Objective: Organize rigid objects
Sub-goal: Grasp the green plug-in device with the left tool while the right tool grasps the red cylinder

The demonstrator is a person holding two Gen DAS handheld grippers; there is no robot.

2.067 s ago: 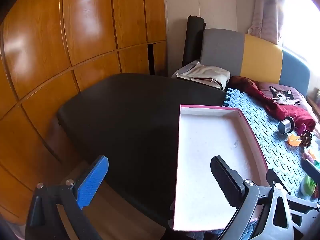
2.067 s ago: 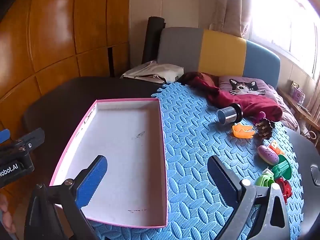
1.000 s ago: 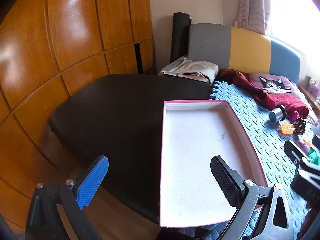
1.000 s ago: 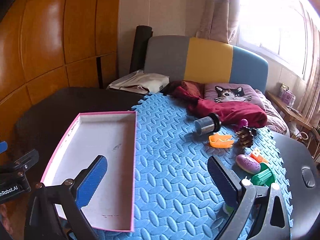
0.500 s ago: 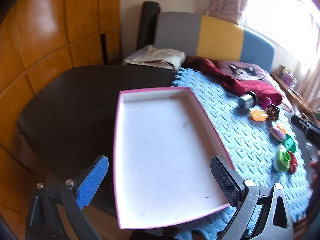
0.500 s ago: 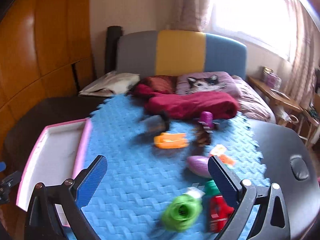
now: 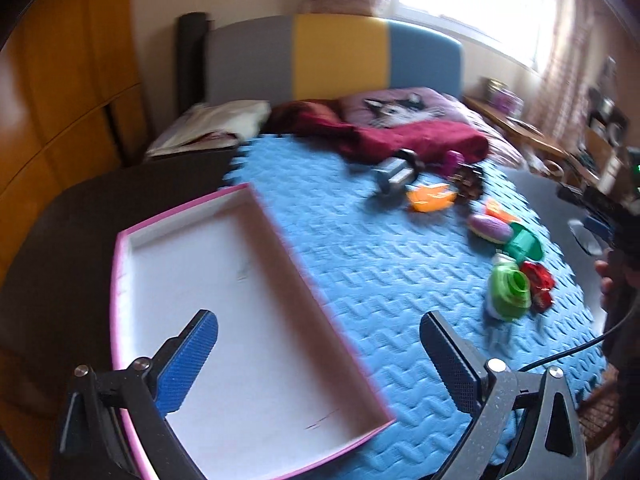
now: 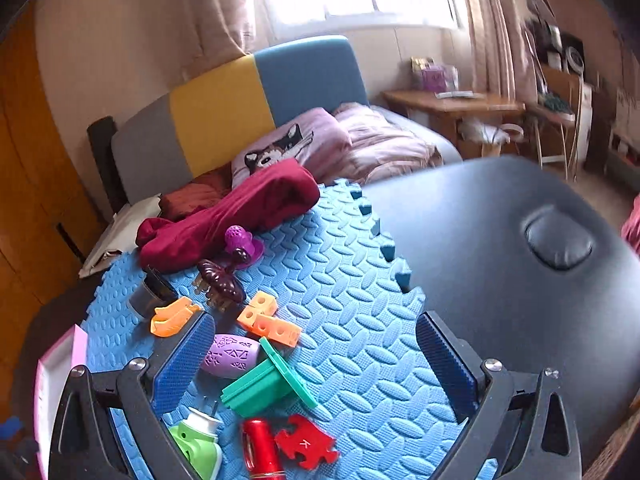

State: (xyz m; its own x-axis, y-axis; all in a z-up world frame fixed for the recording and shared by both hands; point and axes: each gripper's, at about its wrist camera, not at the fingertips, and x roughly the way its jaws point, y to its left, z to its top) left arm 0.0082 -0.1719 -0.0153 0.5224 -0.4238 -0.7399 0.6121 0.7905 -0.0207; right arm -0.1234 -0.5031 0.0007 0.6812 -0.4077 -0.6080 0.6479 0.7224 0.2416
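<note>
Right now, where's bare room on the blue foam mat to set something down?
Free: the mat's middle, between the pink-rimmed white tray and the toys. Also the strip beside the dark padded surface. Crowded: around the purple egg-shaped toy and green plastic block.

We see the dark table (image 8: pixel 500 240) carrying a blue foam mat (image 8: pixel 352 288) ahead of our right gripper (image 8: pixel 312 354), the pink-rimmed tray (image 7: pixel 240 300) under our left gripper (image 7: pixel 316 354).

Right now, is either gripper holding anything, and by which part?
Nothing is held. The left gripper and right gripper are both open and empty.
</note>
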